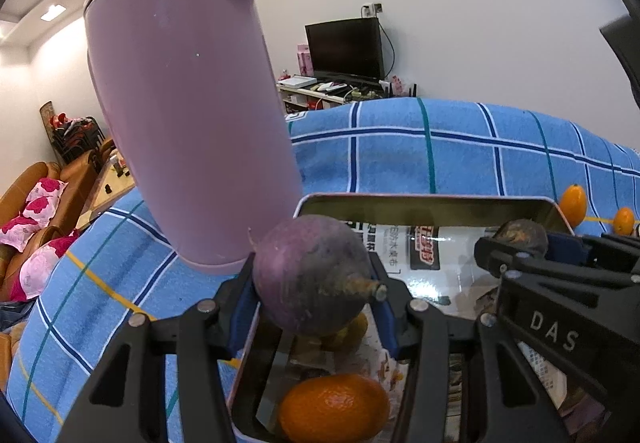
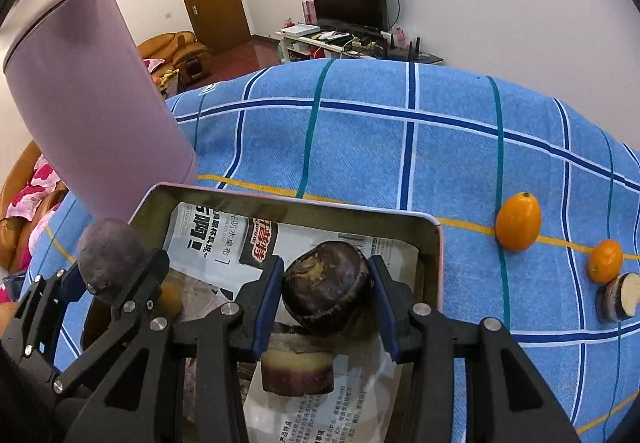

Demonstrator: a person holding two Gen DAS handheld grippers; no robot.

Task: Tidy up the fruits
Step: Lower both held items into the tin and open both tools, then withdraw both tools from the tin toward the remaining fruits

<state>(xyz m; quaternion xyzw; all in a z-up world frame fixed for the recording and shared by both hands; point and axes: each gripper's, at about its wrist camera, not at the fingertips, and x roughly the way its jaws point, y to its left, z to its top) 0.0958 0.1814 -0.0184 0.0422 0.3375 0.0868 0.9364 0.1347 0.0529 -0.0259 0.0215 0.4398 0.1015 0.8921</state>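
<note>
Sitting on the blue checked cloth [image 2: 360,147] that covered the surface, a shallow metal tin [image 2: 434,243] lined with printed paper [image 2: 216,239] held the sorted pieces. Inside it, the left wrist view showed an orange fruit [image 1: 334,409] at 6 o'clock and a yellowish piece [image 1: 352,331] just above it, half hidden. The right wrist view showed a cut purple-skinned chunk [image 2: 298,369] lying on the paper below the right gripper [image 2: 326,293].

The left gripper [image 1: 316,279] hung over the tin's near-left part, its fingers [image 1: 384,307] pinching a round purple fruit [image 1: 310,275] with a stubby stem. The right gripper's fingers [image 2: 266,299] pinched a dark brown, flat-topped fruit [image 2: 326,289] above the tin.

A lilac lidded jug [image 1: 188,103] stood touching or just beside the tin's far-left corner, at 10 o'clock. Outside the tin, at 3 o'clock in the right wrist view, lay two small orange fruits [image 2: 518,221] [image 2: 605,260] and a cut pale-fleshed slice [image 2: 618,297] on the cloth.
</note>
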